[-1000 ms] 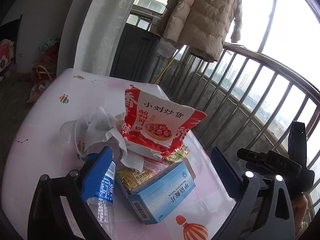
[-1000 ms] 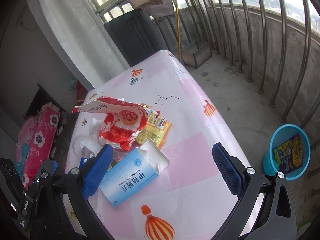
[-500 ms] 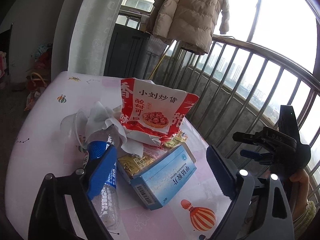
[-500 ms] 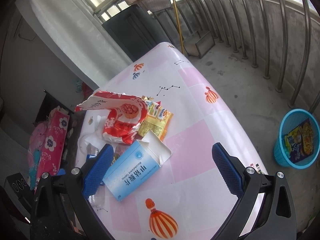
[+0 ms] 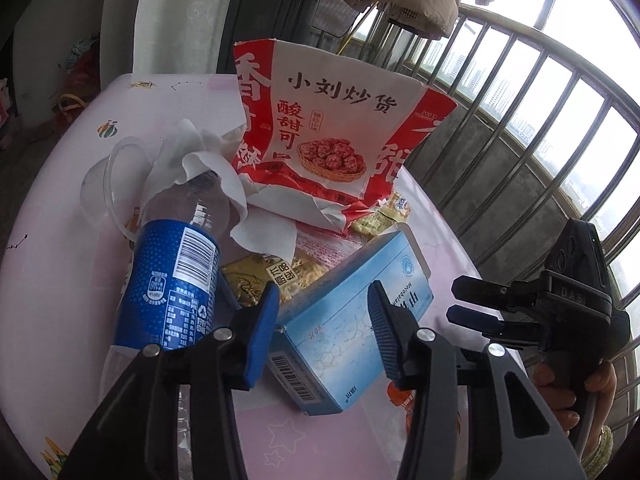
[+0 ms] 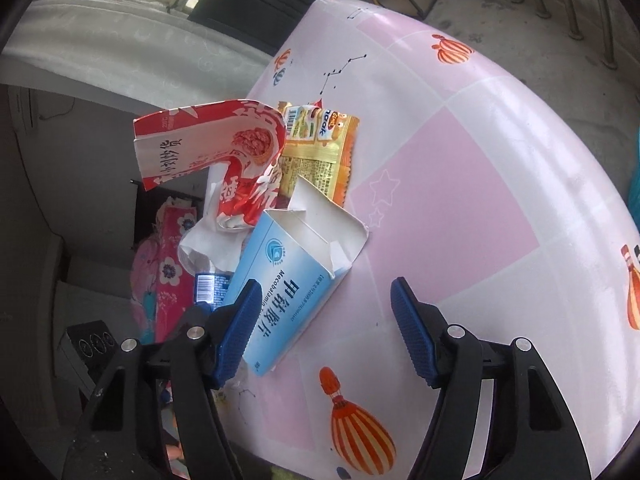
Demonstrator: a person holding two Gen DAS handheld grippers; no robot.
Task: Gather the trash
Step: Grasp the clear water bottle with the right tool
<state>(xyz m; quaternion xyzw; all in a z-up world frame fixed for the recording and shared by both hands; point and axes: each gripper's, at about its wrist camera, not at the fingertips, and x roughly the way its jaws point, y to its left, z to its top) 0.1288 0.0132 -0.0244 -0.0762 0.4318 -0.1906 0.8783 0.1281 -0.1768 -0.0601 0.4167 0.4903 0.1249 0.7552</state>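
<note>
Blue fingers of both grippers, wide earlier, are closing around the blue box, gripping nothing yet.

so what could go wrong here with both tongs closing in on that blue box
1. Both the left tongs and the right tongs are closing around the same blue box, so they may collide or tug against each other.
2. The box's end flap is open and the box looks empty; a hard squeeze could crush it.
3. The plastic bottle lies right beside the left tongs and could get nudged and roll.
</note>
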